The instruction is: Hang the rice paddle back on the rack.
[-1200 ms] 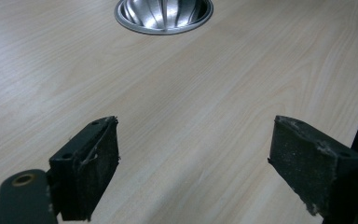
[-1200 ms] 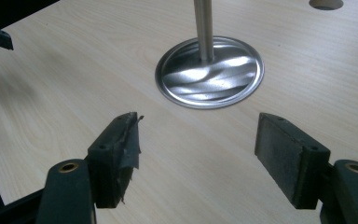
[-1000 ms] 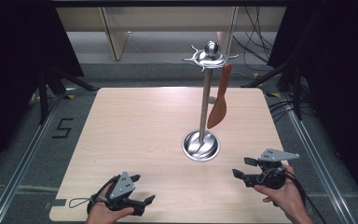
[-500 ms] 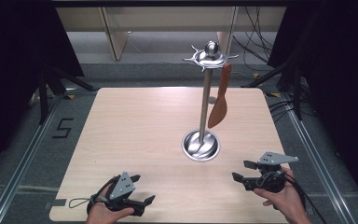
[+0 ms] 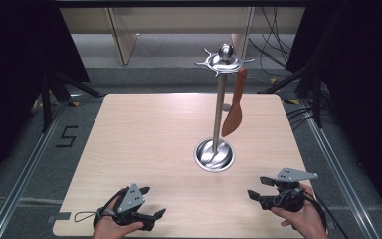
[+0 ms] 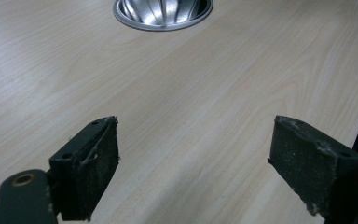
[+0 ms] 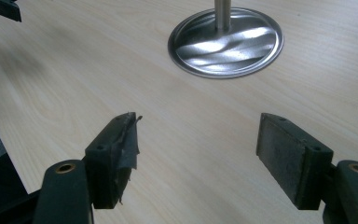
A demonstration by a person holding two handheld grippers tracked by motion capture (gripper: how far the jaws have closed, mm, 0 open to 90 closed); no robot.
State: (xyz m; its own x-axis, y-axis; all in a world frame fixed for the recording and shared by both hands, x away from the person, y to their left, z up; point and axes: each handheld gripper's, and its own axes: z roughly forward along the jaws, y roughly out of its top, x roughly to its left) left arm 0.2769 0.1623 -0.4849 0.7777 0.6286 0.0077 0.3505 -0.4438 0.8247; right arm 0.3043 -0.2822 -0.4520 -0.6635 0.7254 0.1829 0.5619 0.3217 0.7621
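Observation:
A steel utensil stand (image 5: 219, 109) rises from a round base (image 5: 214, 155) near the middle of the light wooden table (image 5: 144, 134). A brown wooden spatula (image 5: 234, 113) hangs from a hook on its top ring (image 5: 224, 60). My left gripper (image 5: 151, 203) rests low at the front left, held in a hand, its jaws wide apart over bare wood (image 6: 193, 172). My right gripper (image 5: 259, 188) sits at the front right, jaws open and empty, facing the base (image 7: 226, 43). The same base's rim (image 6: 163, 14) appears at the top of the left gripper view.
The table's front edge lies just under both hands. Dark curtains stand left and right of the table, cables (image 5: 273, 45) trail on the floor behind, and a floor marking "5" (image 5: 67, 137) lies to the left.

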